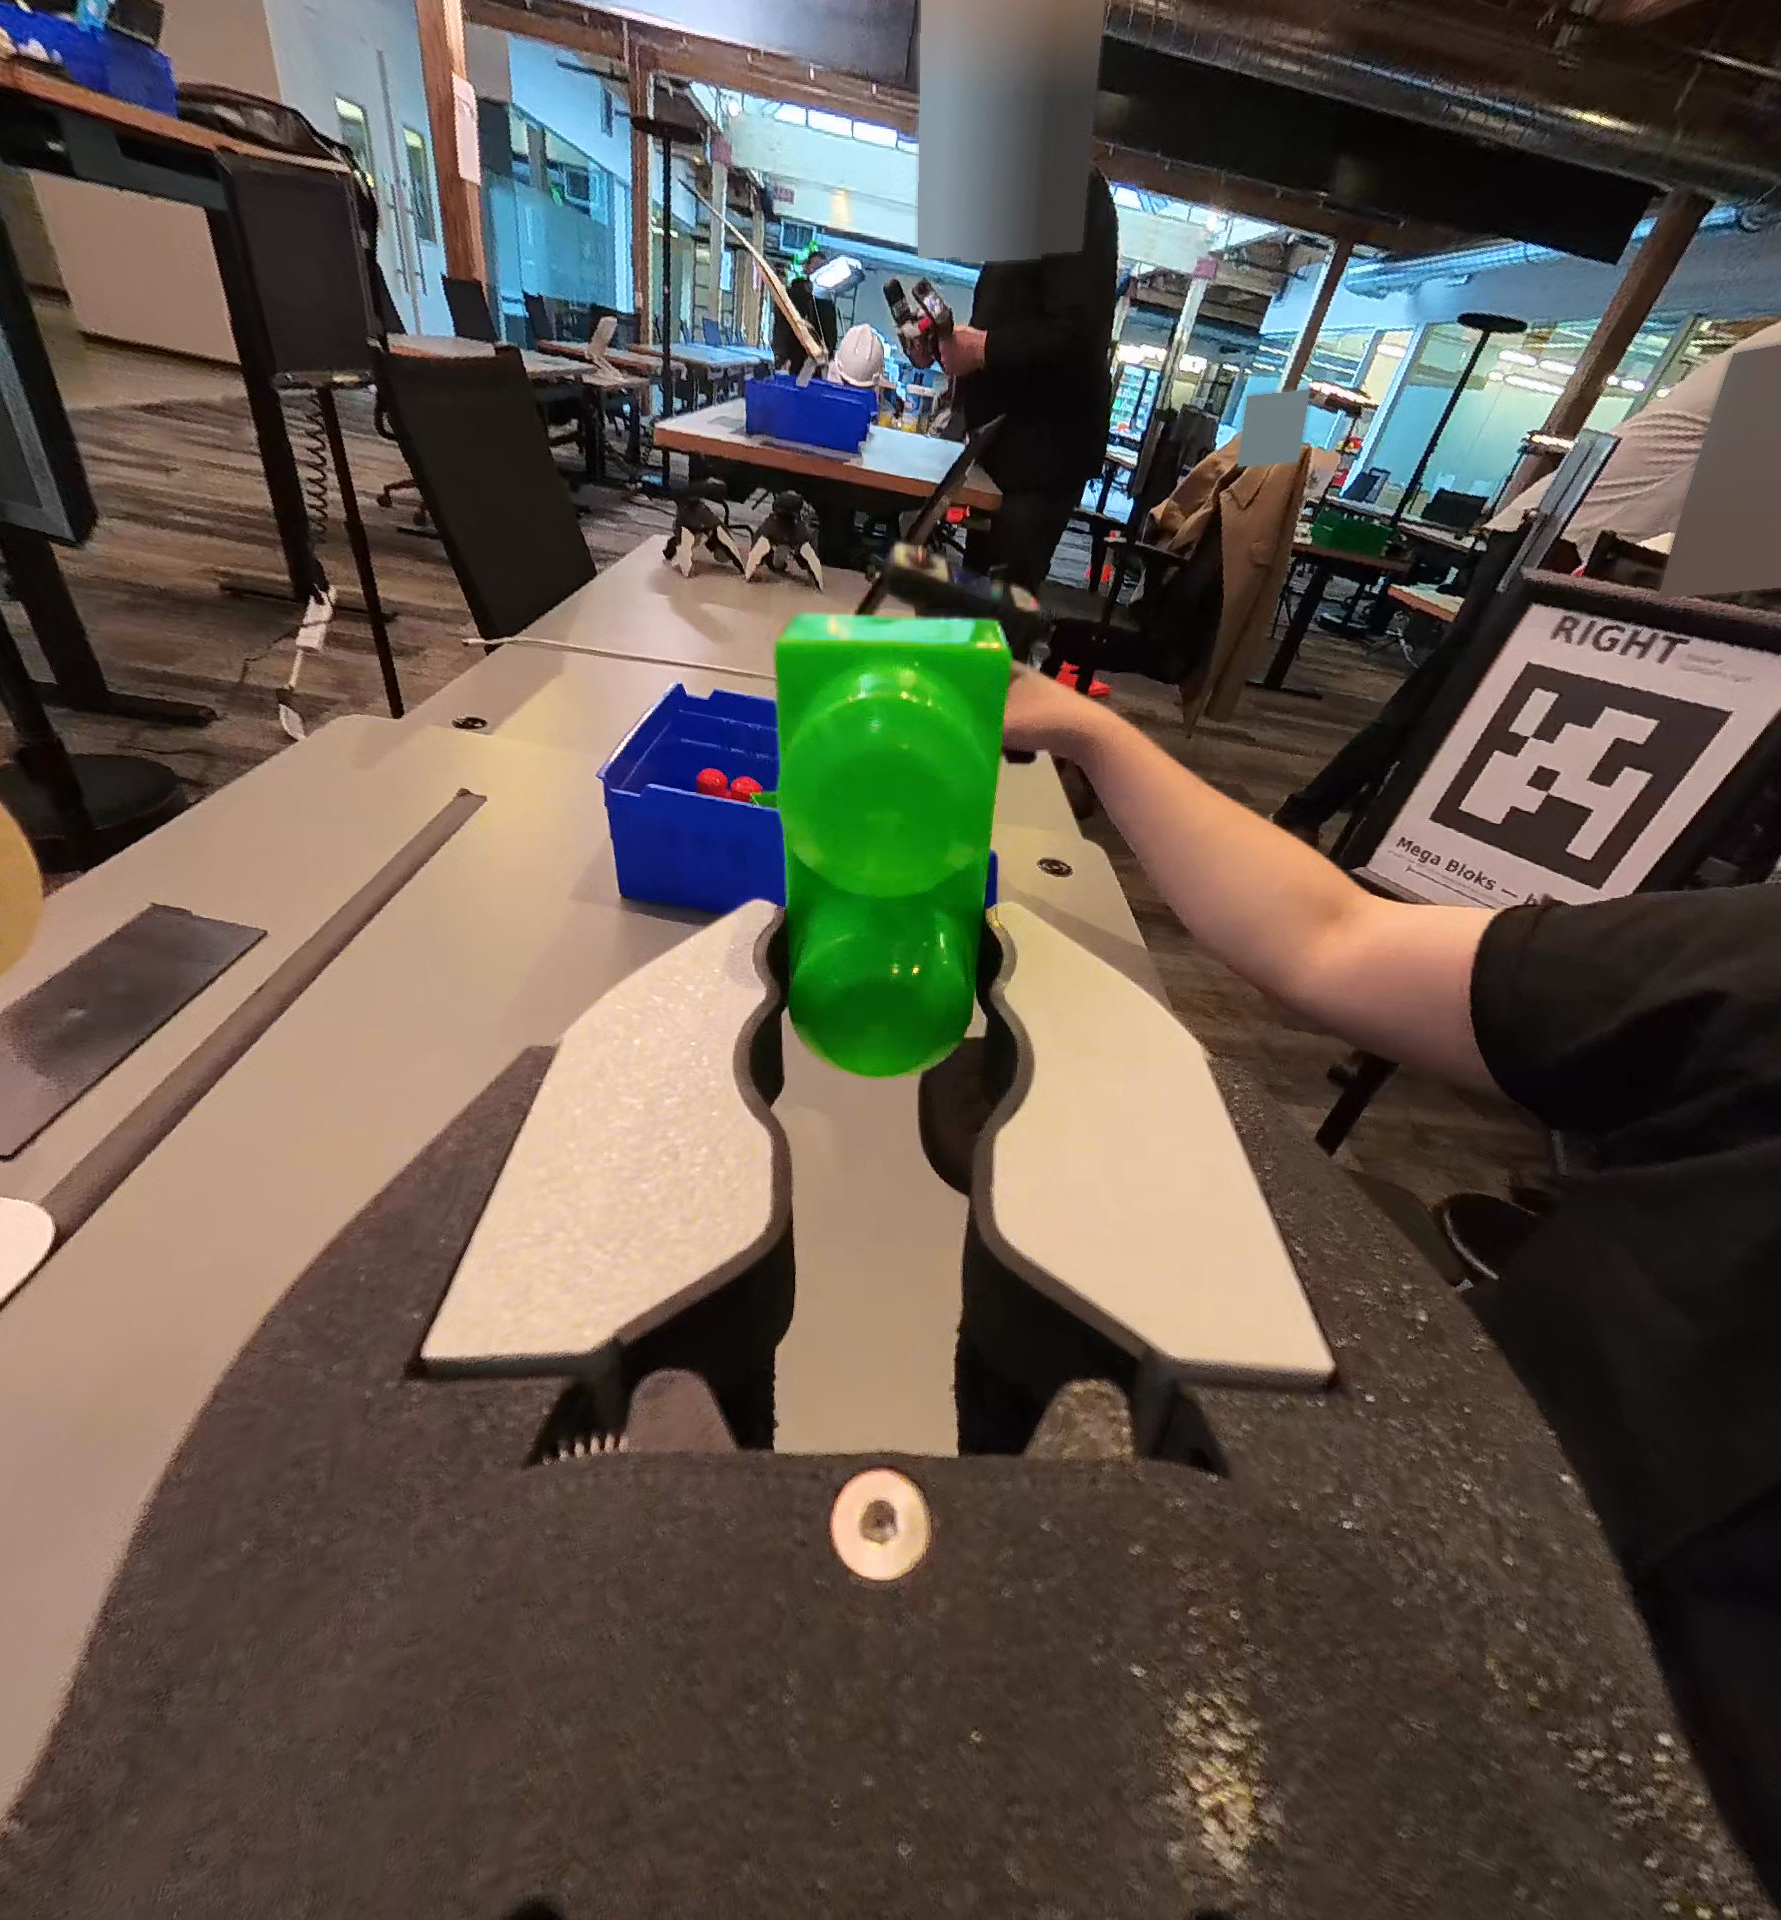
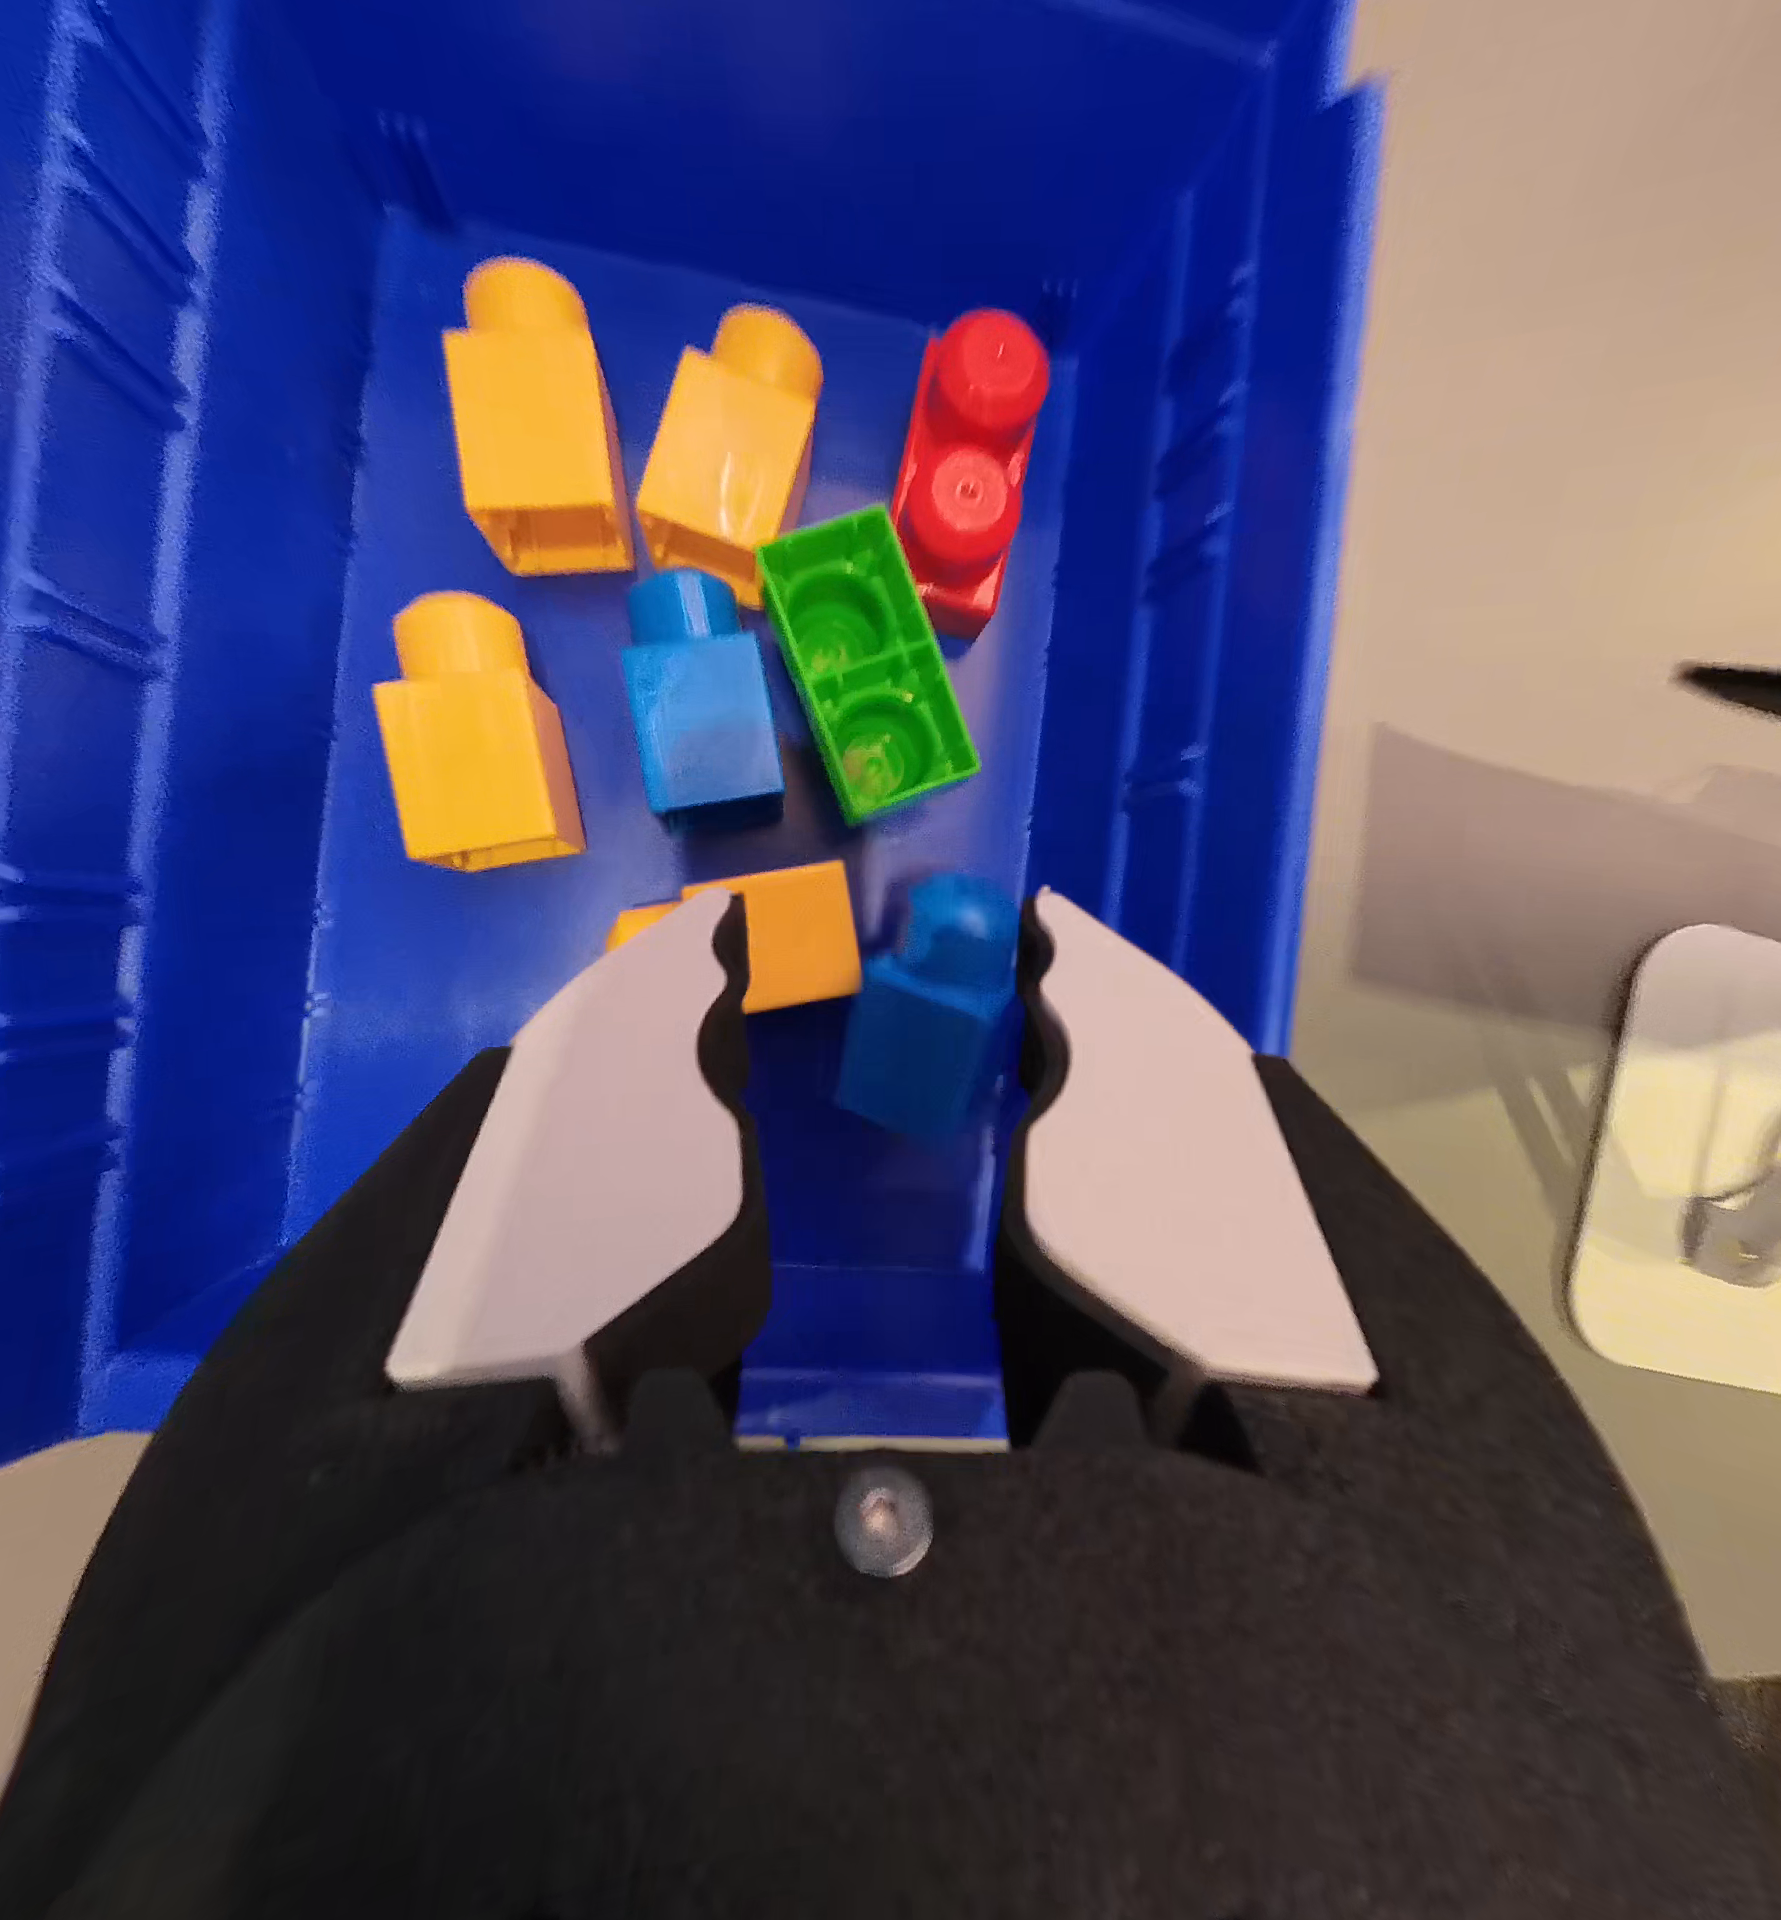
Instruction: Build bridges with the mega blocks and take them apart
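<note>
Clamped between the two pale fingers of the left gripper (image 1: 881, 977) is a bright green two-stud block (image 1: 891, 790), held above the grey surface (image 1: 273, 935) with its studs pointing back toward the camera. Beyond it, farther along the surface, stands a blue bin (image 1: 678, 821) with a red block showing inside. A person's bare forearm (image 1: 1260, 894) reaches in from the right toward the bin.

From the right wrist view, the right gripper (image 2: 881, 961) hangs over the same blue bin (image 2: 138, 623), looking down into it. Its fingers are spread apart and grasp nothing. A dark blue single-stud block (image 2: 922, 1039) lies between the fingertips, close to the right one; whether it touches cannot be told. An orange block (image 2: 803, 935) sits partly behind the left fingertip. Farther in lie three more orange blocks (image 2: 533, 436), a light blue block (image 2: 699, 717), a second green block (image 2: 865, 665) turned hollow side up, and a red two-stud block (image 2: 969, 468). A white tray (image 2: 1717, 1164) rests on the surface to the right of the bin.
</note>
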{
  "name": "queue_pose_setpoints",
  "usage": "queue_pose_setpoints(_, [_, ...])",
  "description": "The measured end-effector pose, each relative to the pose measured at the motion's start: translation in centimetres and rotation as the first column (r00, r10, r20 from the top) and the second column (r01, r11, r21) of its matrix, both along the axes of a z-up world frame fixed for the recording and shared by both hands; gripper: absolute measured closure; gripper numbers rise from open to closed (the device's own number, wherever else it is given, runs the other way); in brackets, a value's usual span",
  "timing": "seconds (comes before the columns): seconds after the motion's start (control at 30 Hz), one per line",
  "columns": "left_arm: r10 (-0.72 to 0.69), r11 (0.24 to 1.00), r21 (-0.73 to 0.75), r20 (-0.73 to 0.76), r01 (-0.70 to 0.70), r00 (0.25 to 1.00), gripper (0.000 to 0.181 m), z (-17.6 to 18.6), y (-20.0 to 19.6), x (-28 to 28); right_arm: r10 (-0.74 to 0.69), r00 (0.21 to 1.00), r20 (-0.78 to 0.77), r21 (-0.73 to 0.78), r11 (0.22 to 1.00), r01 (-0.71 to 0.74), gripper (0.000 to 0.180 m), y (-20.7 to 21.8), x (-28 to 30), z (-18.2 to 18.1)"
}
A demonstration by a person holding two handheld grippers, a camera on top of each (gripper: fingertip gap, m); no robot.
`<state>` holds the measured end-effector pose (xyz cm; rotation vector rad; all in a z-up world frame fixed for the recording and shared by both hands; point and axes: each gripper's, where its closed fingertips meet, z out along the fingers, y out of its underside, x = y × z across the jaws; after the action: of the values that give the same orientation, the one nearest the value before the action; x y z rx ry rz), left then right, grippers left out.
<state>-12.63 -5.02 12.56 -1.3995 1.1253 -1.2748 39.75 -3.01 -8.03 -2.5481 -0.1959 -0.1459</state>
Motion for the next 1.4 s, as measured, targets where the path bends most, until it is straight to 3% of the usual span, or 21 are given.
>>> queue_pose_setpoints(0.03, [-0.007,1.0,-0.009,-0.01,0.007,1.0,0.147,-0.4,0.0,0.5,-0.001,1.0,0.018,0.034,0.999,0.0,0.127,0.1,-0.2,1.3])
queue_pose_setpoints(0.13, [-0.041,0.998,-0.039,-0.05,0.039,0.998,0.147,-1.8,-0.3,2.5,0.097,0.995,-0.003,0.229,0.969,-0.093,0.124,1.3,-4.8,6.9])
queue_pose_setpoints(0.23, [-0.079,0.996,-0.06,-0.118,0.072,0.99,0.147,-3.8,-0.8,4.8,0.38,0.923,-0.065,0.427,0.846,-0.319,0.123,1.6,-15.4,13.0])
queue_pose_setpoints(0.3, [-0.1,0.994,-0.064,-0.168,0.09,0.981,0.147,-5.2,-1.3,6.1,0.648,0.751,-0.125,0.514,0.69,-0.51,0.122,-0.1,-24.6,15.8])
queue_pose_setpoints(0.37, [-0.13,0.991,-0.068,-0.201,0.118,0.971,0.147,-6.1,-2.1,7.0,0.819,0.55,-0.165,0.563,0.536,-0.629,0.122,-2.2,-32.1,17.5])
queue_pose_setpoints(0.43, [-0.145,0.989,-0.067,-0.226,0.133,0.963,0.147,-6.7,-2.6,7.6,0.899,0.402,-0.176,0.582,0.424,-0.694,0.122,-3.7,-37.3,18.3])
queue_pose_setpoints(0.5, [-0.155,0.988,-0.062,-0.243,0.145,0.958,0.147,-7.0,-2.9,7.9,0.931,0.317,-0.184,0.557,0.364,-0.747,0.12,-4.3,-40.6,18.0])
queue_pose_setpoints(0.63, [-0.168,0.986,-0.055,-0.281,0.159,0.945,0.147,-7.6,-3.4,8.1,0.945,0.292,-0.147,0.451,0.327,-0.83,0.118,-3.9,-43.6,16.2])
queue_pose_setpoints(0.8, [-0.187,0.982,-0.057,-0.303,0.178,0.934,0.147,-8.0,-3.7,8.2,0.946,0.252,-0.202,0.383,0.313,-0.869,0.135,-4.4,-44.5,14.9])
queue_pose_setpoints(0.97, [-0.263,0.964,-0.11,-0.271,0.242,0.926,0.145,-7.9,-5.0,8.6,0.943,0.197,-0.268,0.415,0.298,-0.86,0.143,-5.5,-44.1,15.1])
queue_pose_setpoints(1.1, [-0.213,0.977,-0.086,-0.261,0.197,0.942,0.134,-7.4,-4.2,8.4,0.935,0.292,-0.202,0.464,0.354,-0.812,0.143,-5.3,-39.2,16.9])
queue_pose_setpoints(1.13, [-0.198,0.98,-0.072,-0.267,0.186,0.943,0.135,-7.4,-3.9,8.1,0.915,0.369,-0.163,0.486,0.399,-0.777,0.143,-4.4,-36.5,17.7])
queue_pose_setpoints(1.17, [-0.187,0.982,-0.062,-0.268,0.176,0.945,0.136,-7.2,-3.7,7.8,0.86,0.497,-0.115,0.494,0.483,-0.723,0.143,-2.6,-32.8,18.1])
queue_pose_setpoints(1.23, [-0.162,0.987,-0.053,-0.26,0.154,0.952,0.137,-6.8,-3.2,7.3,0.649,0.76,-0.047,0.477,0.683,-0.553,0.143,1.2,-23.7,17.5])
queue_pose_setpoints(1.27, [-0.159,0.987,-0.053,-0.249,0.15,0.955,0.139,-6.5,-3.1,7.1,0.525,0.849,-0.055,0.455,0.77,-0.447,0.143,2.7,-19.1,16.4])
queue_pose_setpoints(1.33, [-0.167,0.986,-0.06,-0.239,0.157,0.957,0.141,-6.3,-3.1,7.0,0.346,0.921,-0.177,0.416,0.875,-0.249,0.143,5.0,-12.4,13.3])
queue_pose_setpoints(1.4, [-0.16,0.987,-0.06,-0.257,0.149,0.953,0.14,-6.6,-3.0,6.9,0.242,0.917,-0.316,0.349,0.929,-0.125,0.143,6.5,-8.9,9.4])
